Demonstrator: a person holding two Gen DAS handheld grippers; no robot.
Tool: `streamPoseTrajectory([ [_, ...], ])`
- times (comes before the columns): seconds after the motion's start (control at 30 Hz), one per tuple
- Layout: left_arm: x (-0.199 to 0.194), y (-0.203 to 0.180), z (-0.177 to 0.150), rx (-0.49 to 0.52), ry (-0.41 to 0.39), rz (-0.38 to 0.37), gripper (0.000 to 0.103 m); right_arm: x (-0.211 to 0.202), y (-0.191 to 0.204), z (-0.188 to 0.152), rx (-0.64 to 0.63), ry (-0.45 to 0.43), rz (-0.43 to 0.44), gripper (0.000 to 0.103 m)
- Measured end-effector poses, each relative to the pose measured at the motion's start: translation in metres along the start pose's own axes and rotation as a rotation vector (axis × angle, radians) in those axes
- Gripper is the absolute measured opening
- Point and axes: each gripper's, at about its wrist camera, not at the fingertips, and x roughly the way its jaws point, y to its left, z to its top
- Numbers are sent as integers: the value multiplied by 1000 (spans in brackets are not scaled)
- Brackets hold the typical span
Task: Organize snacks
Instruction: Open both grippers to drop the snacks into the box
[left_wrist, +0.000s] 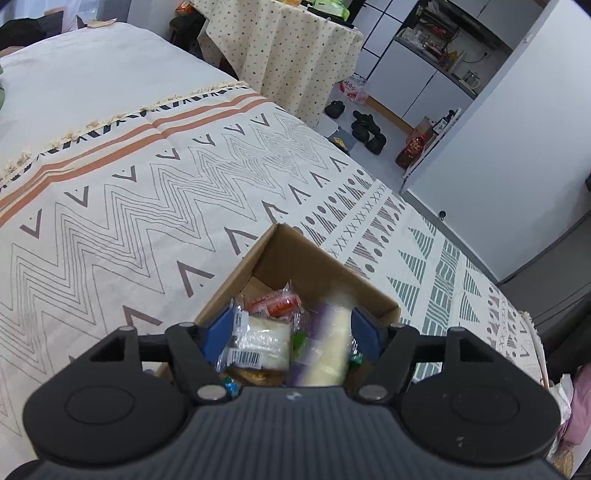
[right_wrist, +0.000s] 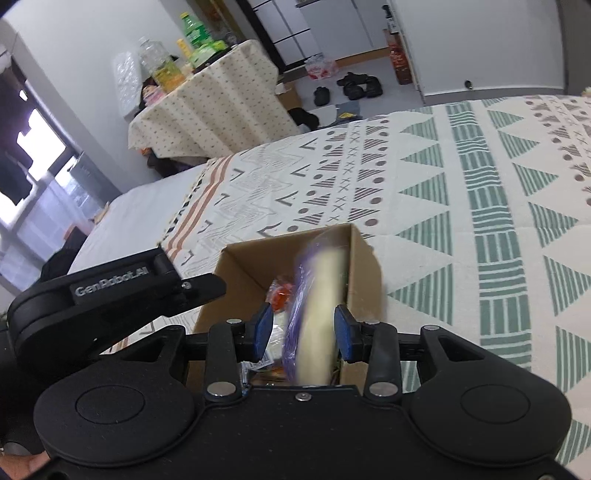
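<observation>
An open cardboard box (left_wrist: 295, 254) stands on the patterned bedspread with several snack packets inside. Among them are a clear white packet with a barcode (left_wrist: 258, 339) and an orange-red packet (left_wrist: 277, 304). My left gripper (left_wrist: 291, 321) hangs open over the box, its blue pads wide apart and touching nothing. A purple and cream packet (right_wrist: 317, 306), blurred, stands on end between the pads of my right gripper (right_wrist: 303, 328) above the same box (right_wrist: 251, 266). A gap shows at the left pad, so the jaws are open. The same packet (left_wrist: 328, 343) appears blurred in the left wrist view.
The bedspread (left_wrist: 147, 203) spreads wide to the left and behind the box. The black body of the left gripper (right_wrist: 110, 295) sits close at the left of the right wrist view. Beyond the bed stand a cloth-covered table (left_wrist: 288, 55), shoes on the floor (left_wrist: 365, 129) and a white cabinet (left_wrist: 498, 147).
</observation>
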Motion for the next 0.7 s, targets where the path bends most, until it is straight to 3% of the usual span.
streamPoseTrajectory([
  [0.27, -23, -13, -14, 69, 30, -6, 87, -30, -21, -4, 52, -20, -9, 37],
  [0.4, -42, -20, -20, 99, 35, -7, 90, -52, -30, -6, 59, -36, -7, 38],
  [0.5, -57, -26, -23, 124, 36, -13, 91, -69, -37, -7, 67, -54, -12, 48],
  [0.7, -88, -38, -33, 171, 9, -33, 96, -106, -46, -9, 71, -107, -7, 57],
])
